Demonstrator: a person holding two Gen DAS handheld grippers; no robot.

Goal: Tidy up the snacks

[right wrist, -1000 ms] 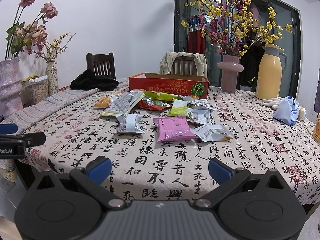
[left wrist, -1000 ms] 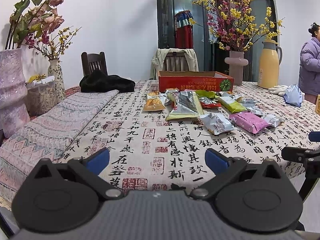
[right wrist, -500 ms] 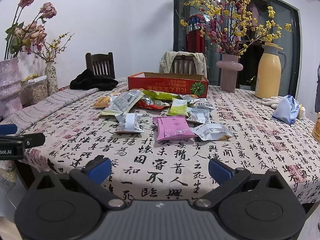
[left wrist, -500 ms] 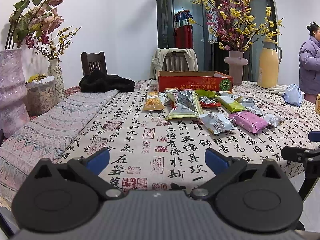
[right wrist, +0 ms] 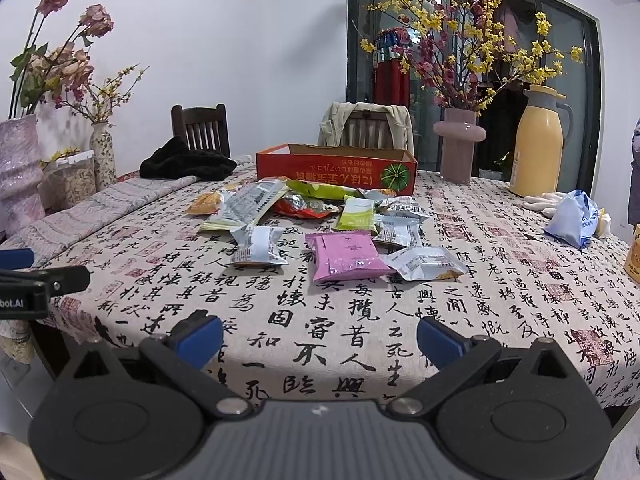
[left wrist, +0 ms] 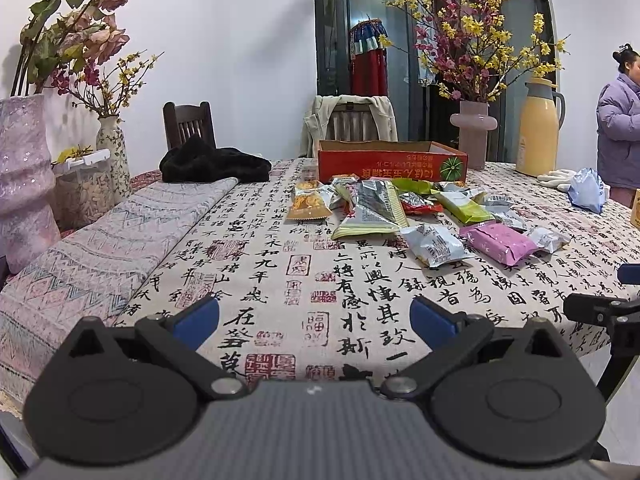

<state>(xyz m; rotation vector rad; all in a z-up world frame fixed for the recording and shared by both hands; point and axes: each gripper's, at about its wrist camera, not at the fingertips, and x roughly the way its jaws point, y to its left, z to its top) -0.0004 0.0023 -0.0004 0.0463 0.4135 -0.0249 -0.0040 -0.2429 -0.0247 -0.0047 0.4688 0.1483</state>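
Both tools, left tool (left wrist: 314, 316) and right tool (right wrist: 320, 336), stand wide and empty at the near edge of the counter (right wrist: 360, 340), well apart from the snacks (right wrist: 344, 254). The packets lie loose and overlapping mid-counter, just before the red box (right wrist: 336, 170), none yet boxed. Risk: the slick, crinkled wrappers may slip from a pinch, and a grasp into the overlap could drag neighbouring packets.

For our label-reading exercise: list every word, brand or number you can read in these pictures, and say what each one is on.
"bot.AI": on the black body of the left gripper, cut off by the picture's edge.
Red cardboard box: yellow characters, upside down, not readable.
Cream calligraphy-printed tablecloth: large black characters, decorative.
Foil snack packets: print too small.
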